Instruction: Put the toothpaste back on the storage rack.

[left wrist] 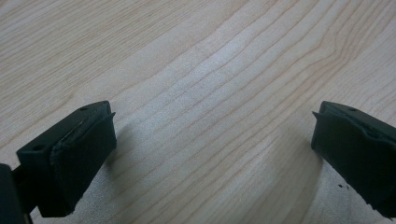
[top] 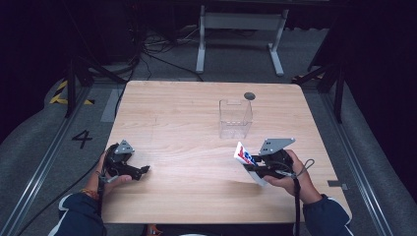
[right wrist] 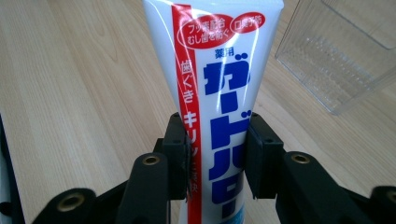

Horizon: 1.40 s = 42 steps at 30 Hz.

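My left gripper point(top: 129, 166) and right gripper point(top: 268, 164): black bodies, each topped by a grey three-cornered plate and trailing a black cable. Jaws carry black rectangular pads point(left wrist: 79, 154) and brass-ringed screw holes. I wear dark navy sleeves point(top: 78, 216) with white trim.

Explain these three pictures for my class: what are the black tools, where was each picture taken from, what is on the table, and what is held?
A person sits at a wooden table, holding a hand-worked clamp in each hand. The high view looks down from above. The other two come from cameras riding on each tool, looking along its jaws. The left tool is open and empty, over bare wood. The right tool is shut on a white toothpaste tube with red and blue print. A clear plastic box stands on the table beyond the right tool.
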Each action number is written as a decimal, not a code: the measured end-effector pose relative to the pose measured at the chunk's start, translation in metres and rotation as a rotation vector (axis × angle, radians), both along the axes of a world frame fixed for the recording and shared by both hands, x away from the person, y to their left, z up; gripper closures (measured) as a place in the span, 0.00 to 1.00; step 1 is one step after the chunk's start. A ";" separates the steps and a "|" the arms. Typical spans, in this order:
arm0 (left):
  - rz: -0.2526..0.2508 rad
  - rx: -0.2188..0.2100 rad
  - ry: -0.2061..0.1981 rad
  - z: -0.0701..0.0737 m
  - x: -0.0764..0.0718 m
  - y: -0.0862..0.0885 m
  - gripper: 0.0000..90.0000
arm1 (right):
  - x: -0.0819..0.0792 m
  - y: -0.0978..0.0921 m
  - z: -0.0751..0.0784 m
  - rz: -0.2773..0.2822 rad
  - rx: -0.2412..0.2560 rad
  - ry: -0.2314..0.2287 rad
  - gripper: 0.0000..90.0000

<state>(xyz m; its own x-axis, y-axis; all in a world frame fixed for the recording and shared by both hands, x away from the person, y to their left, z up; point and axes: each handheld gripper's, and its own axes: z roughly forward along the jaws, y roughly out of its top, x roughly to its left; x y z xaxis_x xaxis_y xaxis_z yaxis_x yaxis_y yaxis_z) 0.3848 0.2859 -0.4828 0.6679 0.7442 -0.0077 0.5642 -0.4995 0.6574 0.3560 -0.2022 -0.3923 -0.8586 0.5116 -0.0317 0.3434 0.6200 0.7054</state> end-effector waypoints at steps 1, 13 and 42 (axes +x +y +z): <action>0.000 0.000 0.000 0.000 0.000 0.000 0.00 | 0.000 -0.001 0.001 -0.002 0.009 -0.007 0.74; 0.000 0.000 0.000 0.000 0.000 0.000 0.00 | 0.003 -0.002 0.014 -0.024 0.089 -0.071 0.74; 0.000 -0.001 0.001 0.000 0.000 0.000 0.00 | 0.032 0.002 0.047 -0.079 0.207 -0.182 0.74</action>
<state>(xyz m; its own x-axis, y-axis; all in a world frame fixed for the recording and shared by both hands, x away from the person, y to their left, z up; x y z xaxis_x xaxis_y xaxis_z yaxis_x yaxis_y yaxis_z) 0.3847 0.2858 -0.4828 0.6676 0.7445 -0.0085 0.5647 -0.4989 0.6574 0.3883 -0.2000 -0.3450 -0.8056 0.5884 -0.0697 0.2408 0.4327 0.8688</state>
